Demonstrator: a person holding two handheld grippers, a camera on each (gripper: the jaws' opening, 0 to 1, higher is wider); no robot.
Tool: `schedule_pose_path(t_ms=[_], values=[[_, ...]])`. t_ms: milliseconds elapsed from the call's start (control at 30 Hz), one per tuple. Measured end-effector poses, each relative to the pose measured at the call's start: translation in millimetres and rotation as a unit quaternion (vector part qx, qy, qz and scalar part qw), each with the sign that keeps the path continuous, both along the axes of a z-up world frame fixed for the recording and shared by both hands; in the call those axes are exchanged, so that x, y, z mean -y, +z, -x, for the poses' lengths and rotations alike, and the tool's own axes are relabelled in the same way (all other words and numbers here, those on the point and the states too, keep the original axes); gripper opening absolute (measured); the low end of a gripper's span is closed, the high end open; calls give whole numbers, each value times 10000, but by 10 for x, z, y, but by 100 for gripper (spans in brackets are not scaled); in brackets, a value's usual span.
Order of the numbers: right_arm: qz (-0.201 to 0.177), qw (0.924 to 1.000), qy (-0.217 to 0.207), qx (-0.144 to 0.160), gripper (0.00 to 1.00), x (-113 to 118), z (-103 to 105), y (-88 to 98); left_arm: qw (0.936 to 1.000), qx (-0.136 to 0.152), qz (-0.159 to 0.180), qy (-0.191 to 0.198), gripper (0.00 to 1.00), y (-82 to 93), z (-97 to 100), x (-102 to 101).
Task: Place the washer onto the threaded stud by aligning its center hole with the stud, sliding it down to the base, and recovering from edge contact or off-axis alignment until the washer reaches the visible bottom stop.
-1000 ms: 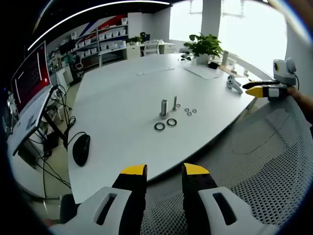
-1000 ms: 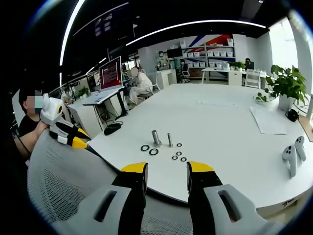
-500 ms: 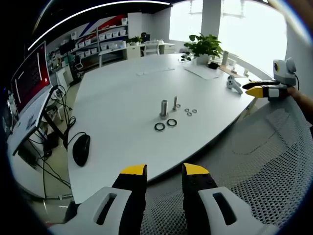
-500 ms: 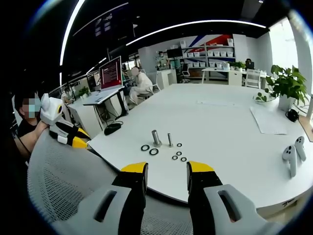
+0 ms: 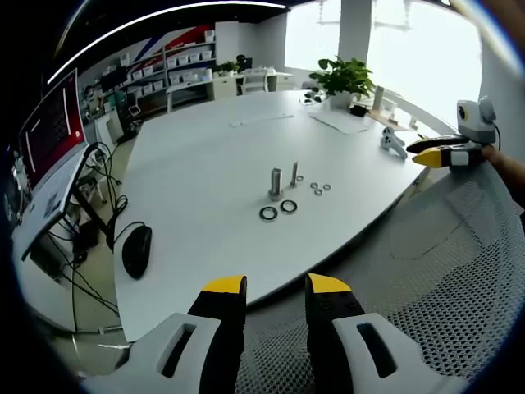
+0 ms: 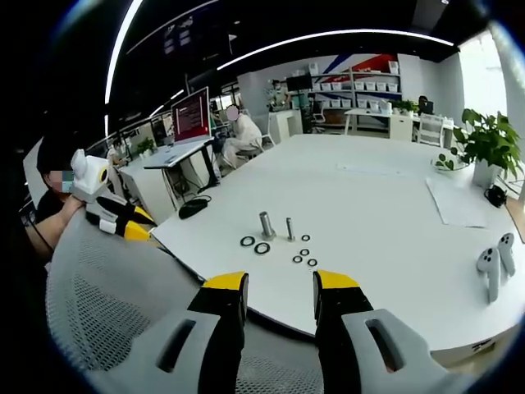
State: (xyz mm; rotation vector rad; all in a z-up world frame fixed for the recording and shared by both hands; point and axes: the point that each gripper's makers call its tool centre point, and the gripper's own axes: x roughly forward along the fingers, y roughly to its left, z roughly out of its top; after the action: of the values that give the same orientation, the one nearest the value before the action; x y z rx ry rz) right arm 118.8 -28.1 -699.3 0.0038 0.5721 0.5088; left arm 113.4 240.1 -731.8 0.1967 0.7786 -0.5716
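Note:
On the white table [image 5: 205, 164] a thick stud [image 5: 275, 180] and a thin threaded stud [image 5: 294, 172] stand upright. Two large black washers [image 5: 268, 213] [image 5: 288, 206] lie in front of them, and several small washers [image 5: 318, 190] to their right. My left gripper [image 5: 276, 287] is open and empty, well short of the table edge. My right gripper [image 6: 276, 283] is open too, with nothing between its jaws. Its view has the thick stud [image 6: 267, 223], thin stud [image 6: 289, 227], large washers [image 6: 263, 248] and small washers [image 6: 303, 252]. The right gripper [image 5: 439, 152] also hovers off the table's right side.
A mesh chair back [image 5: 426, 271] lies between both grippers and the table. A black mouse [image 5: 136, 250] sits near the left edge, a white controller [image 5: 392, 141] and a plant [image 5: 344, 78] farther right. A person holds the left gripper [image 6: 115, 217].
The right gripper view has shifted a little, so the studs and washers sit slightly lower in it. The left gripper view is unchanged. Nothing on the table moved.

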Motion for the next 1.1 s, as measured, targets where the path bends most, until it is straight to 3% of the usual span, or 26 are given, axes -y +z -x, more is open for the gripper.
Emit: schedule_pose_path(t_ms=[100, 167, 233, 333, 467, 533, 633, 700, 867, 967, 1100], values=[[-115, 9996, 242, -114, 34, -83, 25, -9, 10000, 3, 5, 8, 27, -2, -3, -10], [-610, 9971, 373, -250, 34, -163, 24, 29, 10000, -3, 20, 28, 27, 0, -7, -15], [-874, 9946, 455, -317, 34, -174, 11, 49, 10000, -4, 16, 19, 27, 0, -3, -13], [-933, 9927, 581, -501, 34, -182, 27, 6, 10000, -4, 7, 11, 27, -1, 4, -12], [-1027, 9850, 1291, -503, 35, -360, 125, 63, 10000, 14, 24, -13, 27, 6, -11, -8], [-780, 9799, 1698, -695, 35, -401, 182, 5, 10000, 1, 16, -14, 27, -2, 1, -10], [-113, 9770, 2048, -580, 35, -391, 138, -70, 10000, 16, -7, -4, 27, -4, 8, -14], [34, 9735, 2229, -513, 36, -437, 92, -55, 10000, 22, -10, -3, 27, -3, 6, -15], [635, 9560, 2817, -515, 41, -598, -97, -114, 10000, 28, -6, -10, 27, -3, 4, -13], [802, 9502, 2950, -608, 48, -699, -224, -195, 10000, 42, -6, -14, 27, 1, 5, -12], [883, 9428, 3118, -779, 50, -834, -369, -323, 10000, 39, -14, -31, 27, -2, 8, -11]])
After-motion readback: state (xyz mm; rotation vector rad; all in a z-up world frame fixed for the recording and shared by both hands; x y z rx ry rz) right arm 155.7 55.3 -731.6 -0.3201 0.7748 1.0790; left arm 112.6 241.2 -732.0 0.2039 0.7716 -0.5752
